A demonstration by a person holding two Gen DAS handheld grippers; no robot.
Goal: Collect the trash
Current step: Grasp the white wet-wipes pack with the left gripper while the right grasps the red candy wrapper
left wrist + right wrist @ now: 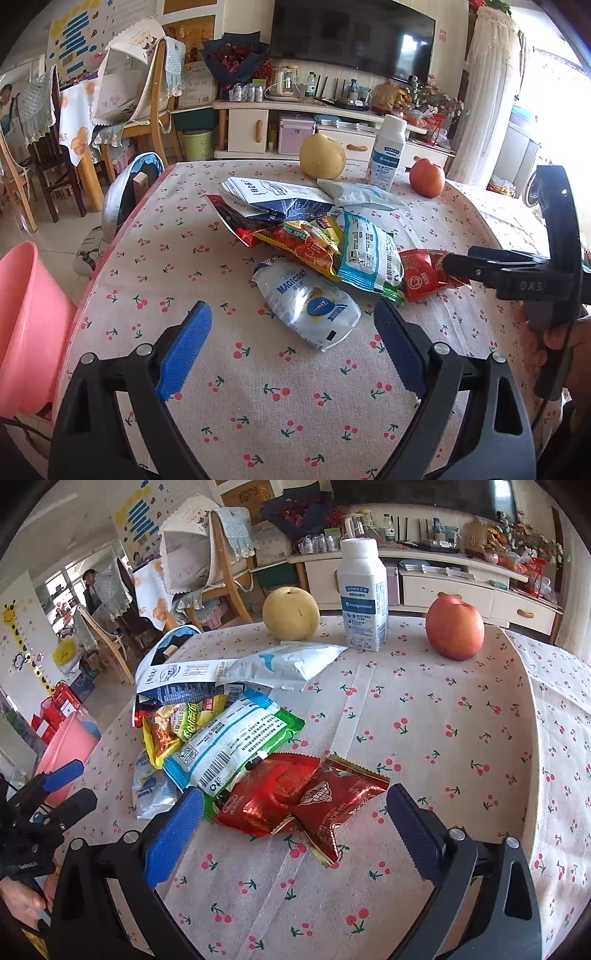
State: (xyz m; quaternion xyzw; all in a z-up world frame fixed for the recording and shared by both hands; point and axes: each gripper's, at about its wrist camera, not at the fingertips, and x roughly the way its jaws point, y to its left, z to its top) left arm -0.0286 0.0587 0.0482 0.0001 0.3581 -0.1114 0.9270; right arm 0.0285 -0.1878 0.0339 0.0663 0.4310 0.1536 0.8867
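Note:
A heap of empty snack wrappers lies on the cherry-print tablecloth point(258, 387). Nearest my left gripper point(291, 343), which is open and empty just above the cloth, is a clear white "MAGICDAY" pouch point(310, 306). Behind it lie an orange-yellow wrapper point(306, 247), a blue-white wrapper point(369, 251) and red wrappers point(421, 277). My right gripper point(295, 827) is open and empty, its fingers on either side of two red wrappers point(295, 794). The blue-white-green wrapper point(229, 742) lies just behind them. A pink bin point(26, 325) stands off the table's left edge.
At the far side of the table stand a yellow pear point(291, 614), a white bottle point(362, 594) and a red apple point(454, 627). A pale blue-white packet point(288, 662) lies before them. Chairs point(147, 110) and a TV cabinet point(332, 129) stand beyond.

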